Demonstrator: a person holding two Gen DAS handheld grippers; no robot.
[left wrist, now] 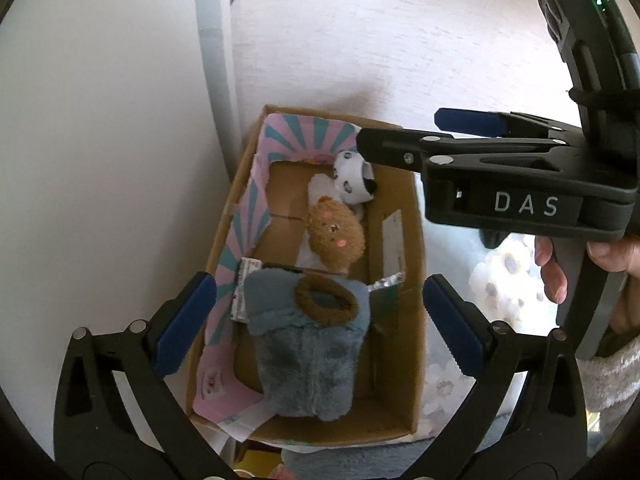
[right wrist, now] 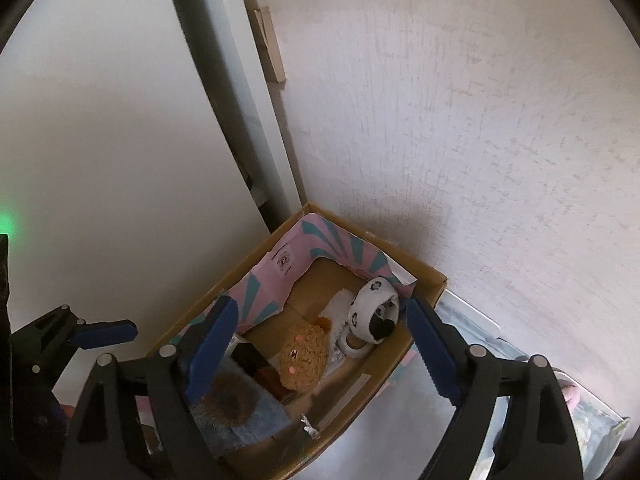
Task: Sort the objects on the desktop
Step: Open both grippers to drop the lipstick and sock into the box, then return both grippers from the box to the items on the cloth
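A cardboard box point(left wrist: 412, 236) point(right wrist: 426, 276) with a pink and teal paper lining stands against the wall. In it lie a blue-grey plush piece point(left wrist: 308, 360) point(right wrist: 256, 412) with a brown ring, a brown plush toy point(left wrist: 334, 236) point(right wrist: 302, 356) and a white toy with black spots point(left wrist: 354, 178) point(right wrist: 376, 314). My left gripper point(left wrist: 320, 320) is open and empty above the blue-grey plush. My right gripper point(right wrist: 324, 348) is open and empty above the box; it also shows in the left wrist view point(left wrist: 400, 136), over the box's far right corner.
A white textured wall point(right wrist: 480, 120) rises behind the box, with a white panel and a dark frame point(right wrist: 192, 40) to the left. A white flower-patterned fabric point(left wrist: 504, 280) lies right of the box. The other gripper's blue finger point(right wrist: 106, 332) shows at the left edge.
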